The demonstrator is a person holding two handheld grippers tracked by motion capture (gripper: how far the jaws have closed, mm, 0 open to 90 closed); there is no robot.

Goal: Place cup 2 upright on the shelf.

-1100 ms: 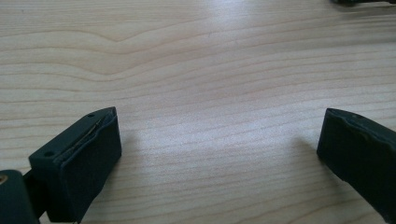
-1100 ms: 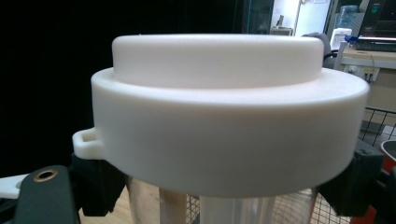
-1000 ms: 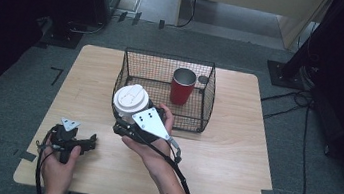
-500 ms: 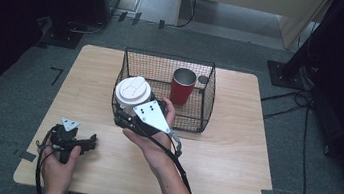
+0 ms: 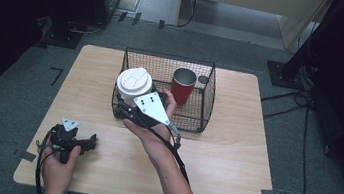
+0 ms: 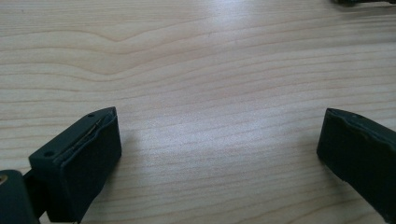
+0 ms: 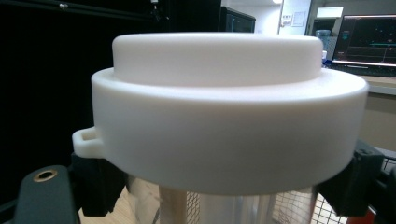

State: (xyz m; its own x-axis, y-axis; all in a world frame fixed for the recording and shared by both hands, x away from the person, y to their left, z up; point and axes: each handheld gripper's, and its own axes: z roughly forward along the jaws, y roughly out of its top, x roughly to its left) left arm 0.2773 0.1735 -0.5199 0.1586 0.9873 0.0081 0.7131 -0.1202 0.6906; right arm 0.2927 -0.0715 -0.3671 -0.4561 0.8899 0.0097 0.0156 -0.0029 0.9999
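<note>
Looking down from the high view, the right gripper [image 5: 126, 102] clamps a clear cup with a white lid [image 5: 134, 83], holding it at the front left corner of the wire basket [image 5: 207, 101], above its rim. A red cup [image 5: 182, 85] stands inside the basket. The left gripper [image 5: 84, 142] rests low on the wooden table [image 5: 233, 155], near its front left corner.

Left gripper view: both jaws are spread wide over bare wood.

Right gripper view: the jaws pinch the clear cup just under its white lid [image 7: 224, 107].
</note>
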